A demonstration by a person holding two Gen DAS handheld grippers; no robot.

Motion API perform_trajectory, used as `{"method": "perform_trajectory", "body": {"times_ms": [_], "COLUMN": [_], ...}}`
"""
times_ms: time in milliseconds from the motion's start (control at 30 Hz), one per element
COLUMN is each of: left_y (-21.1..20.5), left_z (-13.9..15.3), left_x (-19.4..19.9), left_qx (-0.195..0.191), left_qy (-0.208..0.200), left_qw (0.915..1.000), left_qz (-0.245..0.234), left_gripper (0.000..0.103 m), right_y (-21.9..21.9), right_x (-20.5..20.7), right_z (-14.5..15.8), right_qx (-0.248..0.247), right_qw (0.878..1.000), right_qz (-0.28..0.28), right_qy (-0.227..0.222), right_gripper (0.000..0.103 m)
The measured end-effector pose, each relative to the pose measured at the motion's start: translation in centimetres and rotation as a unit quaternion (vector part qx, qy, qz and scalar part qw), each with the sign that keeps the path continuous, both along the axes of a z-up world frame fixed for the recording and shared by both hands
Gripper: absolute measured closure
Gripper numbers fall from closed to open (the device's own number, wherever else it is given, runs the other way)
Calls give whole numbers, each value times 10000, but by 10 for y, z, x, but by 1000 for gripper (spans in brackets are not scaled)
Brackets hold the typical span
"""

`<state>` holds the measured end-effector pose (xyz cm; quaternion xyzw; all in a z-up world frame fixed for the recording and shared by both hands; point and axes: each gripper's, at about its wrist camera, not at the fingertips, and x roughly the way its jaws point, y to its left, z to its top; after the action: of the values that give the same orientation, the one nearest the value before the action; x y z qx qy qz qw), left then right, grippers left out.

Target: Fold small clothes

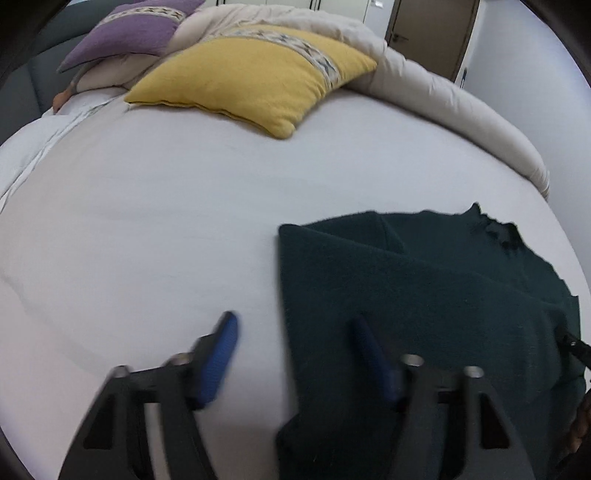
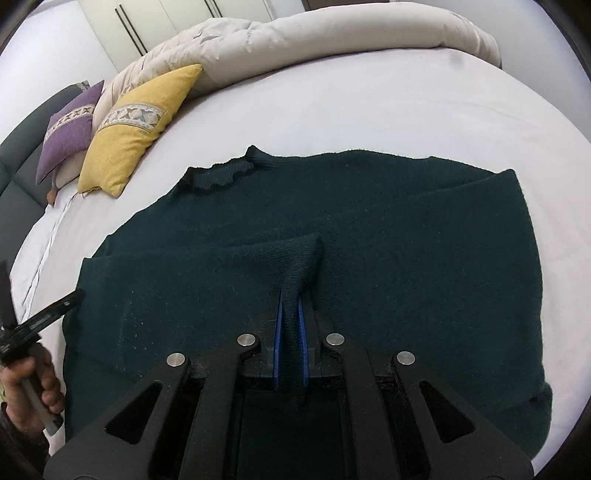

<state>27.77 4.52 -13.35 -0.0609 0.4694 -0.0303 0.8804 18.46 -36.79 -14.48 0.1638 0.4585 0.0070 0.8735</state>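
A dark green knitted sweater (image 2: 369, 229) lies flat on the white bed sheet (image 2: 369, 96), collar (image 2: 221, 177) at the far left. My right gripper (image 2: 290, 295) is shut on a sleeve cuff (image 2: 299, 258) and holds it over the sweater's middle. In the left wrist view the sweater (image 1: 424, 295) lies to the right. My left gripper (image 1: 295, 325) is open and empty above the sweater's left edge, one fingertip over the sheet (image 1: 147, 221), the other over the knit.
A yellow cushion (image 1: 251, 74) and a purple cushion (image 1: 129, 29) lie at the head of the bed. A rolled beige duvet (image 1: 443, 99) runs along the far side. A door (image 1: 432, 33) and wardrobe stand behind. The left hand and gripper handle (image 2: 37, 321) show at the right view's left edge.
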Motion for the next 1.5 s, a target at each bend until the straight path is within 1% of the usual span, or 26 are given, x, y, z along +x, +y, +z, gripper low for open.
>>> {"method": "perform_trajectory", "body": {"times_ms": [100, 133, 200, 233, 300, 367, 400, 433, 533, 633, 667, 700, 733, 800, 833, 867, 900, 933, 967, 1000, 1033, 1100, 1233, 1300, 1333, 1500], "left_y": [-5, -4, 2, 8, 12, 8, 7, 6, 8, 14, 14, 12, 9, 9, 11, 13, 17, 19, 21, 25, 30, 38, 49, 52, 54, 69], "left_z": [-1, 2, 8, 11, 9, -8, -12, -13, -9, -10, -12, -12, -13, -14, -11, -8, -3, 1, 5, 10, 14, 16, 15, 13, 12, 4], "left_x": [6, 5, 1, -1, -3, -1, -2, -2, -1, -3, -4, -5, -5, -3, -3, -4, -10, -16, -23, -33, -49, -72, -133, -161, -176, -237], "left_qx": [-4, 19, -132, -260, -370, -224, -165, -130, -158, -367, -347, -289, -218, -192, -237, -271, -286, -240, -205, -220, -284, -368, -548, -587, -591, -725], "left_qy": [31, -8, -97, -145, -140, -55, -130, -169, -193, -211, -226, -238, -261, -248, -235, -232, -232, -249, -281, -342, -366, -316, -52, 69, 109, 372], "left_qw": [9999, 9999, 9998, 9996, 9992, 9997, 9998, 9998, 9997, 9991, 9991, 9993, 9994, 9995, 9994, 9993, 9993, 9994, 9993, 9991, 9989, 9988, 9984, 9979, 9978, 9962], "left_qz": [-98, -120, -61, 22, 109, 77, 46, 47, 12, 65, 71, 60, 30, -53, -95, -99, -44, 39, 96, 120, 115, 104, -112, -262, -298, -310], "left_gripper": [91, 95, 95, 95, 95, 94, 94, 94, 93, 90, 90, 90, 89, 89, 89, 84, 72, 64, 51, 45, 43, 38, 37, 37, 36, 34], "right_y": [-1, 1, -1, -1, -4, -7, -8, -11, -15, -11, -9, -9, -11, -17, -21, -22, -25, -29, -32, -35, -38, -49, -64, -77, -80, -106], "right_x": [-6, -8, -11, -22, -26, -23, -18, -20, -21, -23, -23, -20, -27, -29, -31, -32, -37, -44, -53, -63, -79, -107, -180, -233, -249, -358], "right_z": [2, 5, 18, 24, 29, 18, 0, -11, -5, 9, 11, 5, 2, -1, 2, 5, 11, 18, 26, 33, 41, 49, 51, 50, 49, 26], "right_qx": [-47, -56, 17, 60, 112, 103, 67, 160, 348, 181, 135, 16, 61, 248, 380, 432, 448, 439, 388, 329, 256, 223, 141, 106, 123, 510], "right_qw": [10000, 10000, 9997, 9994, 9991, 9995, 9996, 9995, 9987, 9991, 9991, 9993, 9994, 9990, 9986, 9983, 9979, 9973, 9965, 9955, 9938, 9934, 9947, 9942, 9938, 9867], "right_qz": [28, -3, -101, -142, -216, -247, -251, -258, -356, -356, -343, -358, -338, -310, -317, -353, -453, -585, -727, -862, -1035, -1072, -1005, -1064, -1103, -1531], "right_qy": [-10, -48, -228, -309, -358, -177, 91, 12, -88, -140, -209, -96, -52, -198, -189, -145, -85, -97, -163, -232, -325, -343, -138, -95, -81, 204], "right_gripper": [97, 97, 97, 97, 97, 97, 98, 98, 97, 97, 96, 96, 96, 96, 92, 91, 86, 73, 63, 42, 31, 31, 31, 31, 31, 31]}}
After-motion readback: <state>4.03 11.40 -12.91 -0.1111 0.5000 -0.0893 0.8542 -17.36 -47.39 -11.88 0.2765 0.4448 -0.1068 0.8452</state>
